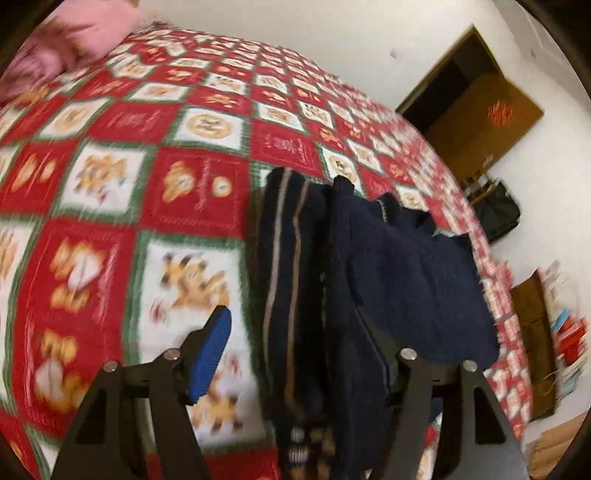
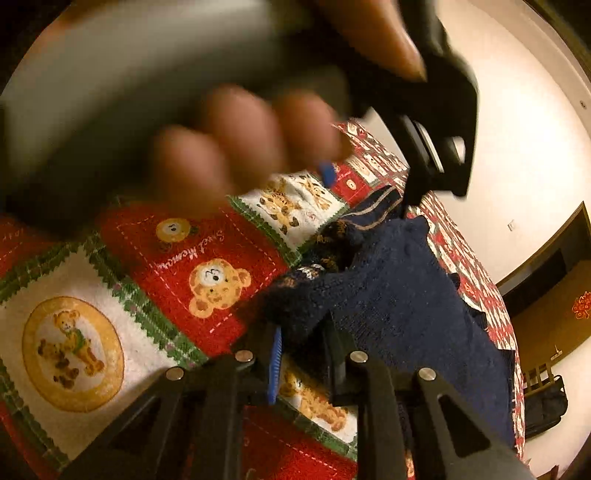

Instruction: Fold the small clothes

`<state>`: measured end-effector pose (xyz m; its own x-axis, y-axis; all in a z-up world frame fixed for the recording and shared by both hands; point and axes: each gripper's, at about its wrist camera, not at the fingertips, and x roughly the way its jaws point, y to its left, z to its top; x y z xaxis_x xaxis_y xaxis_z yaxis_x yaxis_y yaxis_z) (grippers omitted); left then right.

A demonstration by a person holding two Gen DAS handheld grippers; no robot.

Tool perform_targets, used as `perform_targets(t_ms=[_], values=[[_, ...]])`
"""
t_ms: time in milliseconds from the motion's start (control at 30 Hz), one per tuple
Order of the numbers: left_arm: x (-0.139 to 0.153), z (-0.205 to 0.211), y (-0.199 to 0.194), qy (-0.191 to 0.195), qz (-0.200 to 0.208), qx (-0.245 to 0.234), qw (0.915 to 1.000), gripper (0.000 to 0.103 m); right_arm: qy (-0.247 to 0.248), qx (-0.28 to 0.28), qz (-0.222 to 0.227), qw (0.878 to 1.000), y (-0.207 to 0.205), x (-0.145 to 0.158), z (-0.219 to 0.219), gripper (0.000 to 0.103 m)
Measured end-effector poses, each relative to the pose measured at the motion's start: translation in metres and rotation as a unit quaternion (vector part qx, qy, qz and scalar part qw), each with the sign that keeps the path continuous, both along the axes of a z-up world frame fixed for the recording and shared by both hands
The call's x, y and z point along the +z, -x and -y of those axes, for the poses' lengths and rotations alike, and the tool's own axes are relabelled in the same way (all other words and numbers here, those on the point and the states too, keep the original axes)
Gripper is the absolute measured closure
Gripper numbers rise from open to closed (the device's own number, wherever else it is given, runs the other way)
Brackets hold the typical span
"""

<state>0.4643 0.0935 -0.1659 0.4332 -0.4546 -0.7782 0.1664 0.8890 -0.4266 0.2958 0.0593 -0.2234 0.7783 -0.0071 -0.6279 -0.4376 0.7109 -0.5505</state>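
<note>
"Sweet Memory" is stitched in pink on a red square of the plush bedspread [image 2: 207, 258], left of the right tongs [image 2: 306, 354]. They pinch the fuzzy navy knit garment [image 2: 399, 306]. The left tongs [image 1: 295, 343] gape wide; the garment [image 1: 369, 266] drapes over their right finger.

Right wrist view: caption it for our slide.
Right tongs pinch a navy knit garment over a red patchwork bedspread.

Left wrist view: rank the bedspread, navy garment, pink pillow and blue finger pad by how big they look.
1. bedspread
2. navy garment, enlarged by nearness
3. pink pillow, partly cut off
4. blue finger pad
</note>
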Motion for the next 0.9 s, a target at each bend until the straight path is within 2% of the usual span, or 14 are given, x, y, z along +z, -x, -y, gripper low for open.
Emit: perform_targets(t_ms=[100,200,267,333,433,500,533,567,733,800,900], values=[[-0.003,0.009,-0.020,-0.008,-0.016,-0.005,0.9998,0.034,-0.002,0.000,0.002,1.000,-0.001,-0.001,0.001,0.085],[-0.003,0.009,-0.030,-0.008,-0.015,-0.009,0.9998,0.034,-0.005,-0.001,0.003,1.000,-0.001,0.000,0.001,0.085],[-0.006,0.011,-0.037,0.010,-0.031,-0.030,0.9990,0.034,-0.001,0.000,0.006,1.000,-0.001,-0.001,0.001,0.085],[-0.011,0.009,-0.042,0.019,-0.047,-0.029,0.9983,0.034,-0.005,-0.001,0.005,1.000,-0.001,0.000,0.001,0.085],[-0.013,0.004,-0.047,0.063,-0.062,-0.035,0.9955,0.033,-0.006,-0.001,0.005,1.000,-0.001,-0.001,0.001,0.085],[-0.016,0.001,-0.053,0.102,-0.075,-0.040,0.9911,0.024,-0.004,-0.001,0.007,1.000,-0.001,-0.001,0.001,0.085],[-0.018,0.001,-0.055,0.111,-0.079,-0.041,0.9898,0.017,-0.004,-0.001,0.007,1.000,-0.001,-0.001,0.000,0.085],[-0.018,0.003,-0.058,0.115,-0.079,-0.039,0.9894,0.015,-0.005,-0.001,0.007,1.000,0.000,-0.001,0.000,0.085],[-0.025,0.010,-0.070,0.081,-0.075,-0.023,0.9936,0.015,-0.007,-0.001,0.007,1.000,0.000,-0.001,0.001,0.085],[-0.031,0.015,-0.071,0.074,-0.082,-0.033,0.9933,0.015,-0.006,-0.001,0.008,1.000,0.001,-0.001,0.001,0.085],[-0.029,0.020,-0.071,0.053,-0.066,-0.039,0.9957,0.017,-0.007,-0.001,0.008,1.000,0.000,-0.001,0.001,0.085]])
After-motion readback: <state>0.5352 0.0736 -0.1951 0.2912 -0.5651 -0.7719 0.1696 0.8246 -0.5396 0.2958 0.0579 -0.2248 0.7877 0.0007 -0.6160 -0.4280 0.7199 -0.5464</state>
